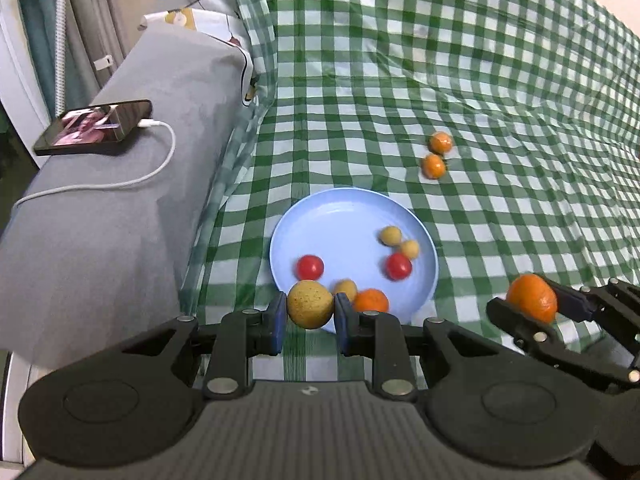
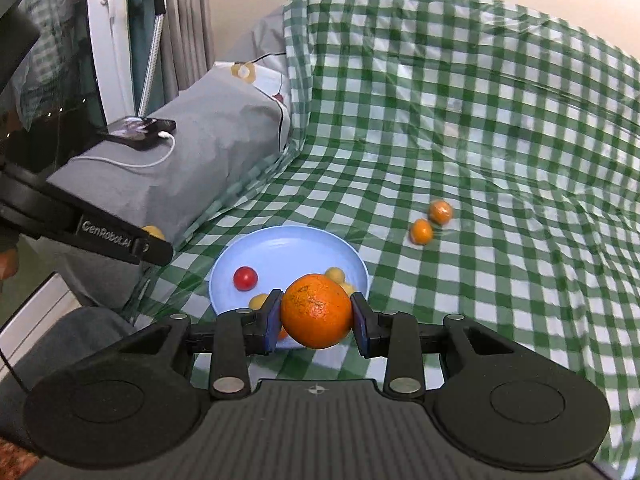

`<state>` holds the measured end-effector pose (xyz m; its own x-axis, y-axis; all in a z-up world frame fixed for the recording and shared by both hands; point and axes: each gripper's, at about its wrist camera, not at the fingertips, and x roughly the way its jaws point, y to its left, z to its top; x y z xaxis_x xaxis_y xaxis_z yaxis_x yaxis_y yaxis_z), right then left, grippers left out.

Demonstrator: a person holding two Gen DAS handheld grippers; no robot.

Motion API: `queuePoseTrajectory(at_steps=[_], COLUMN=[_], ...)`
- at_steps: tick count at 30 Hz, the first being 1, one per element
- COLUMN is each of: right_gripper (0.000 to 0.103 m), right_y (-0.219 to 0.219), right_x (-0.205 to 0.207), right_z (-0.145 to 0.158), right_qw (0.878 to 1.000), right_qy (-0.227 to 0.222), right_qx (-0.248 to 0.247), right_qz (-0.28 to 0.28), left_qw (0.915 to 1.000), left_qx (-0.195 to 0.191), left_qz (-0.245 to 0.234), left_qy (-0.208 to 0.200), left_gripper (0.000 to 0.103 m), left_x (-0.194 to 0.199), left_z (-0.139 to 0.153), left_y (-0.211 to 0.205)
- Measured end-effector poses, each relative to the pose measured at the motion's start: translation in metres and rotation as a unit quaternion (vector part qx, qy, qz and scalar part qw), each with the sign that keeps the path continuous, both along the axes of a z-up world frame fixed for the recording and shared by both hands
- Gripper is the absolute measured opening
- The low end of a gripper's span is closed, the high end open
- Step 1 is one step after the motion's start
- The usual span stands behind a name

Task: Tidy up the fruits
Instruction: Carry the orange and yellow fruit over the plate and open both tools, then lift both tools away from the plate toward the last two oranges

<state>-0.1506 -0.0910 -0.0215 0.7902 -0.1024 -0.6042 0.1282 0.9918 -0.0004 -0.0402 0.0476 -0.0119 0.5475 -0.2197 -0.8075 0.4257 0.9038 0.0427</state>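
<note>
A light blue plate (image 1: 344, 216) lies on the green checked cloth and holds two red fruits (image 1: 310, 267), small yellow fruits (image 1: 390, 235) and an orange (image 1: 371, 301). My left gripper (image 1: 310, 312) is shut on a speckled yellow fruit (image 1: 310, 304) at the plate's near rim. My right gripper (image 2: 316, 314) is shut on a large orange (image 2: 316, 310), held near the plate (image 2: 280, 248); it shows at the right of the left wrist view (image 1: 532, 298). Two small oranges (image 1: 436, 156) lie on the cloth beyond the plate, also in the right wrist view (image 2: 430, 222).
A grey cushion (image 1: 120, 200) stands left of the plate with a phone (image 1: 92, 128) and white charging cable on it. The checked cloth (image 1: 480, 80) covers the surface and rises at the back. Curtains and a white frame (image 2: 108, 40) are at the far left.
</note>
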Motion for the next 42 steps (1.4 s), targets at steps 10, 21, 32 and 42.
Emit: queuePoseTrajectory(at_steps=[10, 21, 32, 42], right_gripper=[0.037, 0.037, 0.037, 0.078], right_y=[-0.013, -0.019, -0.022, -0.023], right_x=[0.068, 0.112, 0.13, 0.116], right_z=[-0.045, -0.075, -0.088, -0.066], right_qw=[0.999, 0.997, 0.996, 0.997], right_qy=[0.048, 0.074, 0.082, 0.078], right_qx=[0.002, 0.003, -0.005, 0.002], right_qz=[0.006, 0.017, 0.025, 0.024], left_qw=[0.9993, 0.9968, 0.9962, 0.9974], left_qx=[0.019, 0.054, 0.063, 0.058], left_qz=[0.009, 0.012, 0.01, 0.006], left_qy=[0.031, 0.058, 0.059, 0.042], left_gripper=[0.027, 0.027, 0.028, 0.102], left_x=[0.065, 0.106, 0.117, 0.098], left_z=[-0.048, -0.093, -0.103, -0.076], left_y=[-0.02, -0.037, -0.043, -0.038])
